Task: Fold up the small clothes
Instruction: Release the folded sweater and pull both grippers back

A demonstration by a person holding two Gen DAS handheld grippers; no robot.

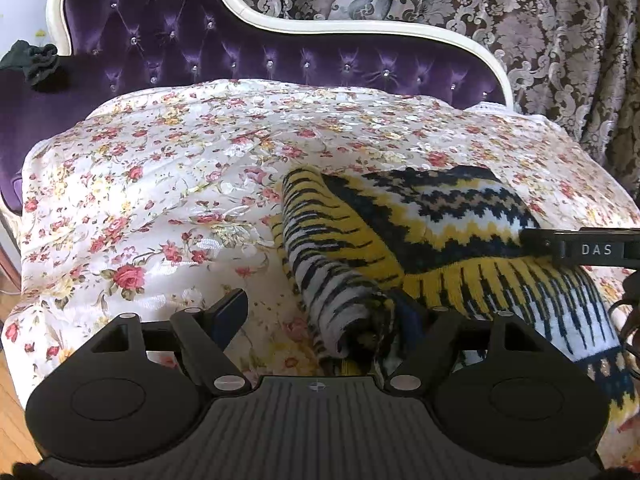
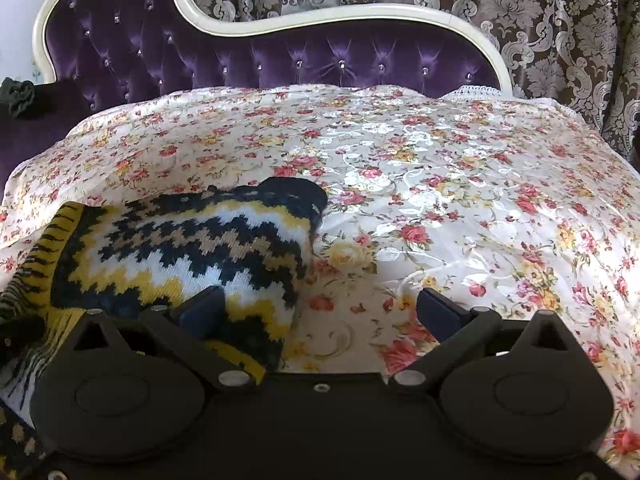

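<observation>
left wrist view: the left gripper hangs low over the floral bedspread, its fingers spread wide and holding nothing; the knitted sweater, yellow, white and navy, lies bunched between and just beyond the right finger, a rolled striped sleeve reaching in toward the gap. the right gripper enters from the right edge, resting against the sweater's zigzag panel. right wrist view: the right gripper is also wide apart and grips nothing, its left finger lying on the sweater, the right finger over bare bedspread. behind stands a purple tufted headboard.
</observation>
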